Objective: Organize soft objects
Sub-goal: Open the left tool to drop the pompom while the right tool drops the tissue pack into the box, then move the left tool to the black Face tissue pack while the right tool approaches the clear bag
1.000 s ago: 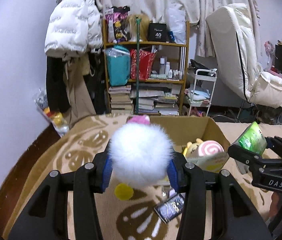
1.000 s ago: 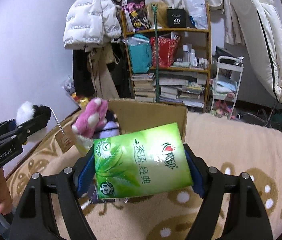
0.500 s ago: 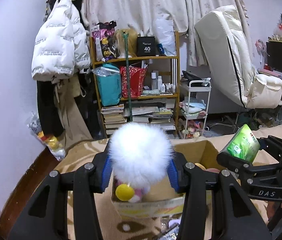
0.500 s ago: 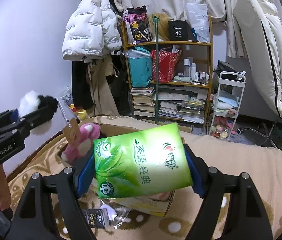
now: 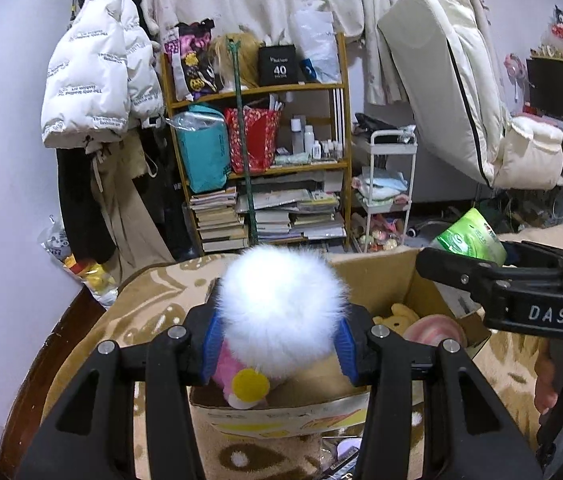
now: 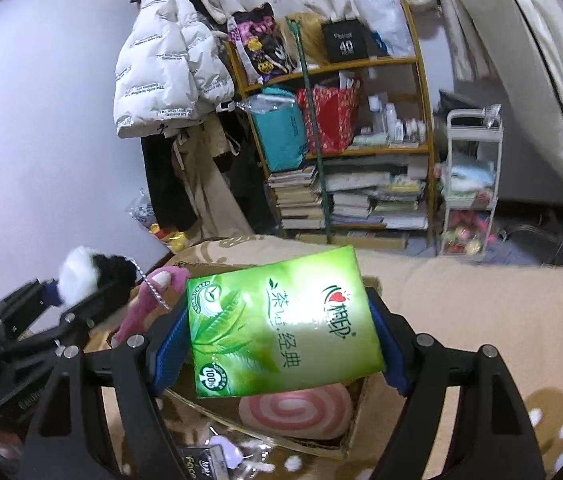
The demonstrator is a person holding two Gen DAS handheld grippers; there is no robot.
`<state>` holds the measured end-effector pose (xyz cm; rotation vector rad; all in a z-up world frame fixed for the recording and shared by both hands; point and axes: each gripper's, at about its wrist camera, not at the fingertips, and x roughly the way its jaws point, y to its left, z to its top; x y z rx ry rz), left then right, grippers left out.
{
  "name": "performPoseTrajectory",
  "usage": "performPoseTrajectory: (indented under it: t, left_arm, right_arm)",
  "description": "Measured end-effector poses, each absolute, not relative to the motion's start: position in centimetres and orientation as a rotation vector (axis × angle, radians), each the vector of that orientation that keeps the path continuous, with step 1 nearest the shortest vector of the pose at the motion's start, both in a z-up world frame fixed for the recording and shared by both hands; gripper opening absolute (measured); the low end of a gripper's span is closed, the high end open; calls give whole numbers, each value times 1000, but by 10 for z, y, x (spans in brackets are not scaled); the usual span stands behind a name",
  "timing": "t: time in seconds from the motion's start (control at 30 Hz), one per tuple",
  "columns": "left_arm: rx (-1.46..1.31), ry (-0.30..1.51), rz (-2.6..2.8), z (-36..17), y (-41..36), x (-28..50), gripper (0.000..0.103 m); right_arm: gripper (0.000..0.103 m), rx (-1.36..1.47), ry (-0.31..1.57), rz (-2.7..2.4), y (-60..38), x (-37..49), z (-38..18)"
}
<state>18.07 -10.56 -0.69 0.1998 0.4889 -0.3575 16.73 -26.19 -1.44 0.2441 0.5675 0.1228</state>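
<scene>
Between the blue ribbed pads of the left gripper (image 5: 279, 338) sat a fluffy white round pompom (image 5: 281, 308), squeezed over an open brown cardboard box (image 5: 377, 280). Alongside, the right gripper (image 6: 277, 336) clamped a glossy green flat tissue pack (image 6: 281, 320) above the same box, where a pink-swirled round plush cushion (image 6: 297, 410) lay. Beyond stood a cluttered wooden shelf (image 5: 261, 164).

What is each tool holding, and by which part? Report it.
Left tool clamps a white fluffy pompom across its sides. Right tool clamps a green tissue pack by its two short side edges.
</scene>
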Motion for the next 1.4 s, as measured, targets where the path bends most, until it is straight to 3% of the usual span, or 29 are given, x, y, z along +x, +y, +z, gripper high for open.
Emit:
performPoseTrajectory:
  t: [0.37,0.53,0.73,1.03,1.4]
  left_arm:
    - [224,506,-349,-21,-108,186,58]
    - [216,522,-329,-21,-104,189,70]
    - [211,533,-303,-20,-99,186,91]
    - [229,549,-267,-18,-95,173,98]
    - [218,586,-253,-10,-86,145,98]
  right_arm:
    - [84,313,617,143,-273,182,-35]
    - [85,332,640,156,-273,186,-41]
    - [100,332,650,157,-272,185,-41]
    - [103,336,627,139,-276,173,-29]
    - [103,268,603,113,-266,141,-8]
